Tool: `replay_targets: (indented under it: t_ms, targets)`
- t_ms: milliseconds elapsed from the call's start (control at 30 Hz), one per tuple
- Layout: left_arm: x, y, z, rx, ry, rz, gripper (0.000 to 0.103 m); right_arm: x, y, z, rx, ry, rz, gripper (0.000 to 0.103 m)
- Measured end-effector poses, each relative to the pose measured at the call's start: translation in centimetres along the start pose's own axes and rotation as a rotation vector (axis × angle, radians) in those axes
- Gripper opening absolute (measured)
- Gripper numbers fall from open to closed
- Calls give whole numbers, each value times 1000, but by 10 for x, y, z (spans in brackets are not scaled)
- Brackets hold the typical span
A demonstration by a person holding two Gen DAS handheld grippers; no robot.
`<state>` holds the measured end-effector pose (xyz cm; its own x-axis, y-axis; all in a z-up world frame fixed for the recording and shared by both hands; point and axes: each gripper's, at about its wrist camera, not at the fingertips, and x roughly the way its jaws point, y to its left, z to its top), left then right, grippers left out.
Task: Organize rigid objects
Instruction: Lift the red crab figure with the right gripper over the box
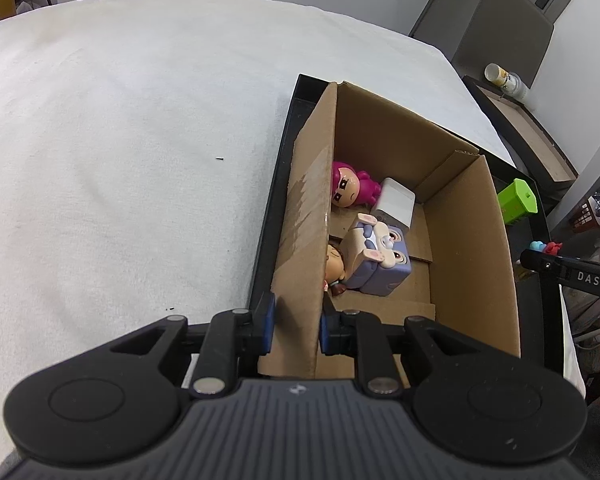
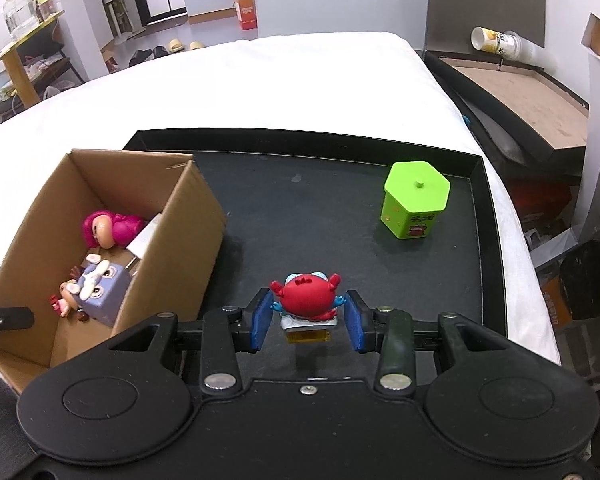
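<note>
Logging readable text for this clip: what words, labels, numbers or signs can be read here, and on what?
"DAS": white letters on the right gripper, seen from the left wrist view.
Green hexagonal box: red and dark print on its lower side, too small to read.
Orange carton on the floor: print blurred.
Tipped cup: print unreadable.

Black claw with 2 blue pads, silver screws.

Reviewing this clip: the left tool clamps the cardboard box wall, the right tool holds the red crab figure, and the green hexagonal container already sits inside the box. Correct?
Not quite. The green hexagonal container stands on the black tray, outside the cardboard box, as the right wrist view shows. The rest holds: the left tool clamps the box wall and the right tool holds the red crab figure.
</note>
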<state>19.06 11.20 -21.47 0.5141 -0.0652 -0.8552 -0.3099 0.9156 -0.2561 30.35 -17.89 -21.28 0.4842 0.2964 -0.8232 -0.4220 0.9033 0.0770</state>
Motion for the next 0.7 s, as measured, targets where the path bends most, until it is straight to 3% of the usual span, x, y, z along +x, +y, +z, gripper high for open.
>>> replay_targets:
  t_ms: [700]
  targets:
    - [0,3,-1,-5,0,-21,20,-39,48,35,-64,16,51,39]
